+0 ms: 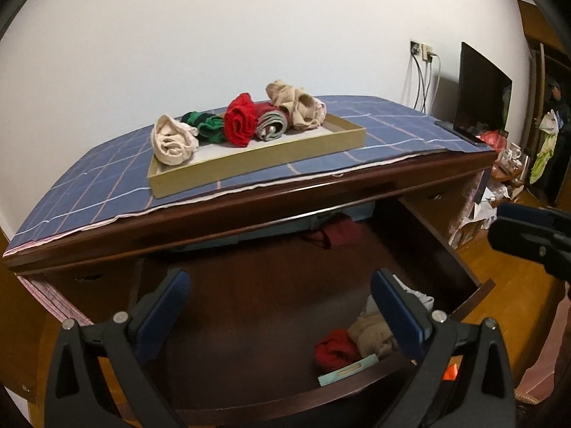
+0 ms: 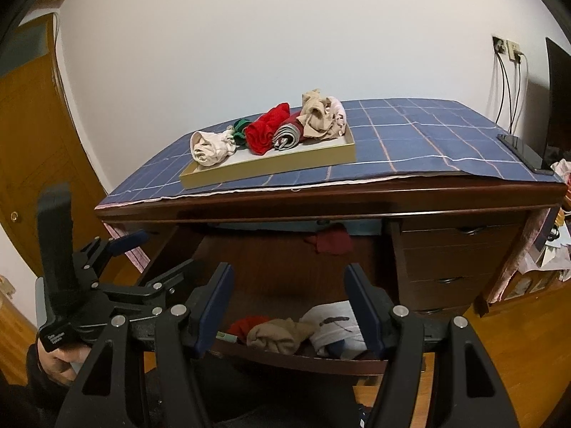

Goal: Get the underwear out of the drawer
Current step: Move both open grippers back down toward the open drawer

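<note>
Below, the drawer (image 2: pixel 285 264) stands pulled out under the desk edge (image 2: pixel 321 199); rolled underwear (image 2: pixel 282 335) lies at its front rim. Left gripper (image 1: pixel 282 306) and right gripper (image 2: pixel 289 303) hover released above; the drawer's middle floor is bare.

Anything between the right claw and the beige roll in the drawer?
No. In the right wrist view, the open right claw hangs directly over the beige roll; only bare drawer floor lies behind it.

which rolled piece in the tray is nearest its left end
The cream roll, alone at the tray's left end; the green, red and grey rolls sit further right.
</note>
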